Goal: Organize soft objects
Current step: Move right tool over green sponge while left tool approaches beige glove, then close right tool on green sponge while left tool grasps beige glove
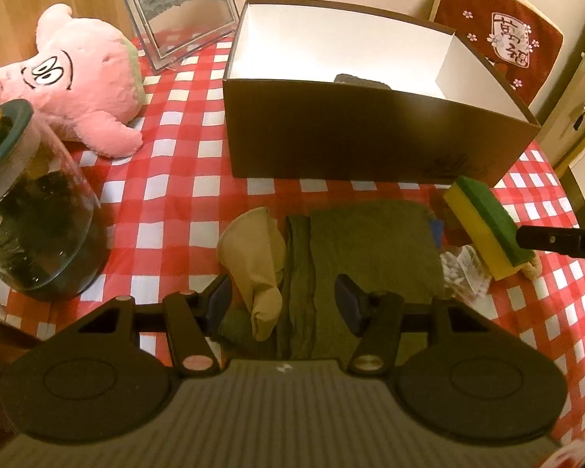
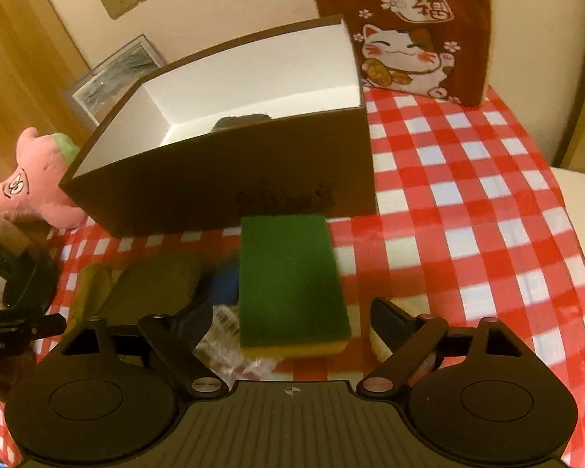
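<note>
My right gripper (image 2: 288,323) stands wide; the green-and-yellow sponge (image 2: 292,288) sits between its fingers, apparently clear of both pads. My left gripper (image 1: 282,304) is open around a beige stocking (image 1: 259,269) and an olive cloth (image 1: 370,241). The brown box (image 1: 370,140) stands behind on the checked table (image 1: 167,195).

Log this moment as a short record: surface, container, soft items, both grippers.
surface: red-checked tablecloth
container: open brown box, dark item inside
sponge: green-and-yellow sponge between the right gripper jaws, pads clear of it
cloth: olive cloth and beige stocking between the open left gripper jaws
aside: pink plush toy
</note>
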### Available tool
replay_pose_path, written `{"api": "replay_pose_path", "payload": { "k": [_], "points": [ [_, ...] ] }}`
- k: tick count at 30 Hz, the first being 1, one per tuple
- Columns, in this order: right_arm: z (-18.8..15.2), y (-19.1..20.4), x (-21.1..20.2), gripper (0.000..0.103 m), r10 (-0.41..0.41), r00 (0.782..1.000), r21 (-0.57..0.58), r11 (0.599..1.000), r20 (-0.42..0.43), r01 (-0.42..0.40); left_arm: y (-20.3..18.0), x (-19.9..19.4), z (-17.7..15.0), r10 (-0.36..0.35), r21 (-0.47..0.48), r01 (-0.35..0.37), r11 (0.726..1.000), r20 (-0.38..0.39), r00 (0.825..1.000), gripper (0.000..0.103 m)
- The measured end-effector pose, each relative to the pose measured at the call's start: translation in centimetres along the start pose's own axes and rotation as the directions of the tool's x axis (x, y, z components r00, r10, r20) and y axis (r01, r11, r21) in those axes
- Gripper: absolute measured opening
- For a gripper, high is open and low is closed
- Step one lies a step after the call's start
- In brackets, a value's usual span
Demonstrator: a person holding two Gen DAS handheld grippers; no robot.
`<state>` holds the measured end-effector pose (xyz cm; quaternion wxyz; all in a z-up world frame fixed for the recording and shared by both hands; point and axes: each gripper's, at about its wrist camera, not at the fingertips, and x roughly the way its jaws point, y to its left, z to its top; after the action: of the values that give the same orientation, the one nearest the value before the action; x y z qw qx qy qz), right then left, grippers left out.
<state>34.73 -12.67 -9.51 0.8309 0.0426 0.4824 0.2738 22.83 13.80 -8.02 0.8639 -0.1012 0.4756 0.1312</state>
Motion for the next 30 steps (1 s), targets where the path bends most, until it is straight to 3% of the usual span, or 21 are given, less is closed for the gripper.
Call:
{"api": "replay_pose_path", "payload": {
  "k": [20,23,30],
  "points": [
    [1.1,0.3,5.5,0.088,-0.047,0.997,-0.062,0.997,-0.058,0.044,1.0,4.0,1.2,0.024,0.009,-0.023,1.000,-0.056,0.998,0.056],
    [1.0,0.3,5.6,0.071,-0.042,0.998,-0.072,0.997,-0.053,0.039,1.0,4.2,1.3,0.020,0.011,-0.019,1.000,-0.059,0.998,0.056],
    [0.9,0.6,4.6,0.070,-0.039,0.999,-0.102,0.994,0.016,0.040,1.3,4.5,1.3,0.023,0.009,-0.023,1.000,-0.066,0.998,0.054]
  ]
}}
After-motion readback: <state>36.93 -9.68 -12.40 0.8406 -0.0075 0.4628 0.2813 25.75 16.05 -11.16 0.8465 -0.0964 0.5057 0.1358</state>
